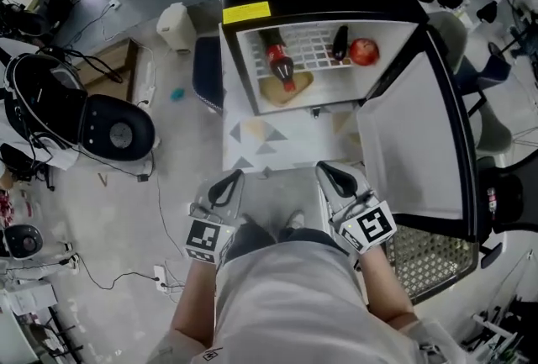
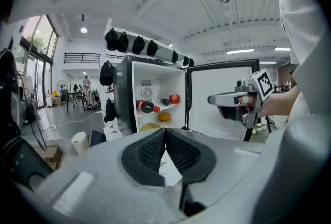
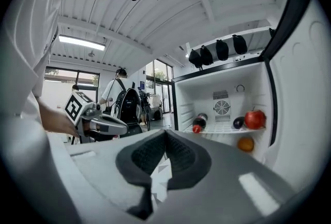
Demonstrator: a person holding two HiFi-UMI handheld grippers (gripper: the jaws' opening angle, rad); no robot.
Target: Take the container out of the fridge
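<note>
White mini fridge (image 1: 242, 68) open, tan shallow container (image 1: 271, 93) not out yet, at its bottom-left; L gripper (image 2: 165, 132) + R gripper (image 3: 165, 134) pinched together, empty, well short

Grey floor (image 1: 126, 211) with thin cables (image 1: 159, 224), a small white bin (image 1: 175, 24), a brown box (image 1: 113, 61), big windows (image 2: 36, 52) on one side, white ceiling (image 3: 155, 5), long bright lights (image 2: 240, 51)

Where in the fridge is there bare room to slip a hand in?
The wire shelf is bare between the cola bottle and the dark object. Its right end is crowded: dark object beside the apple. The yellow container lies below at left.
</note>
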